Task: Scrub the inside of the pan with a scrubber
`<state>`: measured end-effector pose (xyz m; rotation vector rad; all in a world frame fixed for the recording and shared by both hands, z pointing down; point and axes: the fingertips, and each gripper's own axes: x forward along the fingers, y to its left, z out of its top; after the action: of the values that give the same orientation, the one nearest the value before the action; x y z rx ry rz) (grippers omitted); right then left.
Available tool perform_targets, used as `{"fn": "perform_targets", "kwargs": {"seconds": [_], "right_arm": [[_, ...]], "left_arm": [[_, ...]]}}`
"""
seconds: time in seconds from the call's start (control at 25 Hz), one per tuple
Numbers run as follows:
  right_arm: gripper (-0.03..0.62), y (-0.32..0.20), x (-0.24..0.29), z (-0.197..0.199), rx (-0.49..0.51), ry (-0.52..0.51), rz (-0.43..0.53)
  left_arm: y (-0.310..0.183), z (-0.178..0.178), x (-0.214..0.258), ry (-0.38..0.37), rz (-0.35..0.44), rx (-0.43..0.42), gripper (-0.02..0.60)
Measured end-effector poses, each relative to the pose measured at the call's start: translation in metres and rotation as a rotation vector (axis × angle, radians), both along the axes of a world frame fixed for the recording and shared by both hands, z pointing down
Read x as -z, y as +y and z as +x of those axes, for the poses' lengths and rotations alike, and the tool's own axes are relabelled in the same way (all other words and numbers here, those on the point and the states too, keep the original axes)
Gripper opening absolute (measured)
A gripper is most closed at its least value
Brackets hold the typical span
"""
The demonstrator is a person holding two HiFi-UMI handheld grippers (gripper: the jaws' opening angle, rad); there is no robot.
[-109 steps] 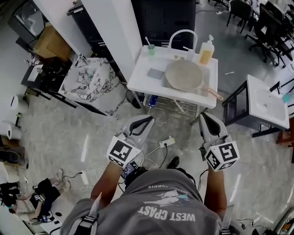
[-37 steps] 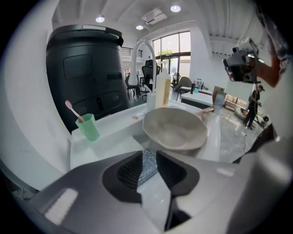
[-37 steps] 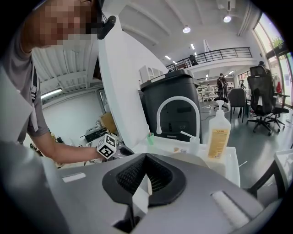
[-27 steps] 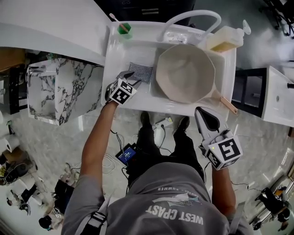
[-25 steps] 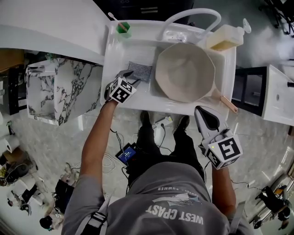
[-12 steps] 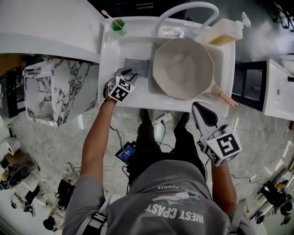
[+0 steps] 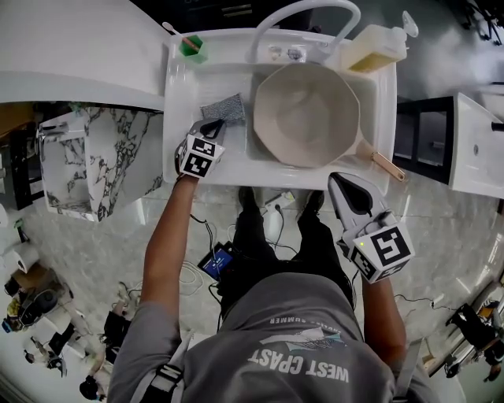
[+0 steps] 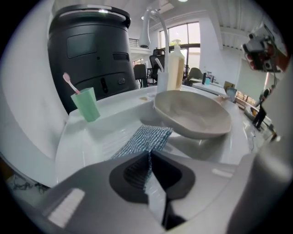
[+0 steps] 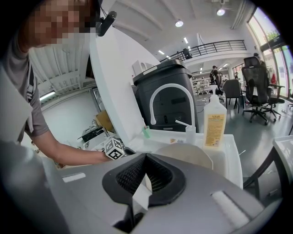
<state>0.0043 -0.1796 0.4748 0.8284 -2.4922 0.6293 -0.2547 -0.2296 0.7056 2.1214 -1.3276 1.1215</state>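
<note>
Your left gripper point(image 8: 149, 154) is closing its jaws. The near edge of the grey-blue woven mesh scrubber point(image 8: 145, 138) is already nipped between the pads. The rest of the scrubber lies flat on the white sink surround point(image 7: 179, 94), straight ahead of the tips.

Expect the scrubber to be light, thin and floppy. Held by one edge it will probably droop and fold as you lift it, so a deeper bite toward its middle would give you more to press with. Its rough weave should keep it from sliding out of the pads.

Just beyond the scrubber and to the gripper's right is the wide, shallow beige pan point(image 8: 192, 114). It rests mouth up over the sink bowl, just beside the scrubber's far corner. It looks stiff and smooth inside, and it may rock or skate on the white surface when you push on it. Its copper-coloured handle point(image 7: 379, 161) sticks out on the side away from this gripper and is the natural place to steady it.

Ahead and to the left stands a green cup with a pink toothbrush point(image 8: 86, 104). Past the pan are a pale yellow soap bottle point(image 8: 175, 68) and the white arched faucet point(image 7: 303, 12).

Your right gripper point(image 9: 143, 160) hangs well short of the sink. Its jaws are together with nothing between them.
</note>
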Motion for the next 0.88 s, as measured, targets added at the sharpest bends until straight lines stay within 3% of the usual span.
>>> {"fn": "perform_targets", "kwargs": {"seconds": [0.12,0.36,0.68,0.88], "right_arm": [[0.002,-0.001,-0.001,0.008,-0.016,-0.005,0.001],[0.002,-0.001,-0.001,0.024,-0.046,-0.014,0.004],[0.002,-0.001,-0.003,0.07,-0.116,-0.008,0.0],[0.002,-0.004,-0.004,0.106,-0.168,-0.001,-0.001]], "left_arm": [[-0.005,0.007,0.02,0.051,0.048,0.047,0.015],[-0.023,0.044,0.05,0.1,0.111,0.056,0.017],[-0.056,0.107,0.049,0.119,0.108,0.0,0.018],[-0.079,0.144,0.035,0.078,0.069,-0.026,0.018]]}}
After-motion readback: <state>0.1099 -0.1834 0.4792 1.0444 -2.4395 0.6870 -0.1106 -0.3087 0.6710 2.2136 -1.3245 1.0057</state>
